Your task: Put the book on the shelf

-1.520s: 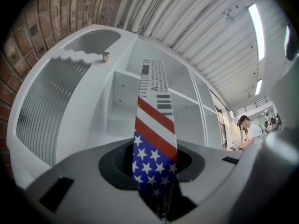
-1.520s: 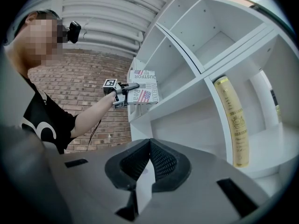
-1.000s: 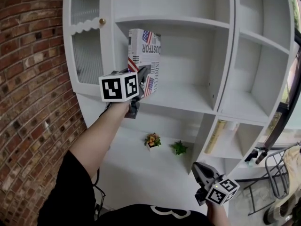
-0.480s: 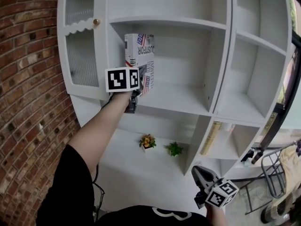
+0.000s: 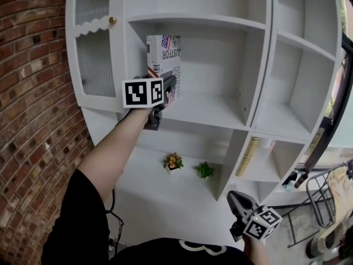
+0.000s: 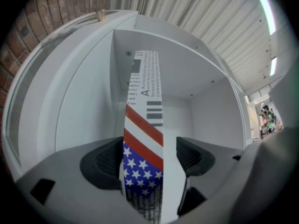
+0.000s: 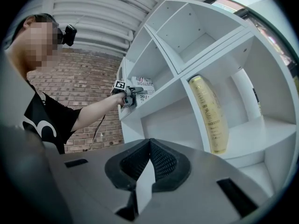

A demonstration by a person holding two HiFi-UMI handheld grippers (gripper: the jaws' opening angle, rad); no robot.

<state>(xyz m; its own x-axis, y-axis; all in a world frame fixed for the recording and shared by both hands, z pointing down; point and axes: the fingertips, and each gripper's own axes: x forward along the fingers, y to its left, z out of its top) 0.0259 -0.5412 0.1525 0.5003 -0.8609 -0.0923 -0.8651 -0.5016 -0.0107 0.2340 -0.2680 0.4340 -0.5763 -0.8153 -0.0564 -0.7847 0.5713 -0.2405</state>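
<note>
Right gripper (image 5: pixel 233 197), lower right: jaws pressed together, nothing between them. Left gripper (image 5: pixel 168 84), centre left: jaws opening, book (image 5: pixel 164 54) between them, right pad clear of it. Book upright in shelf (image 5: pixel 215 112) bay, near its left wall.

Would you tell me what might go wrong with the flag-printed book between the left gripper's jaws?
The white book with the flag-print spine stands upright alone on the white shelf board, leaning on nothing, so it may topple while the jaws of the left gripper are opening around it. If the gripper withdraws askew, a pad could drag it towards the front edge.
</note>
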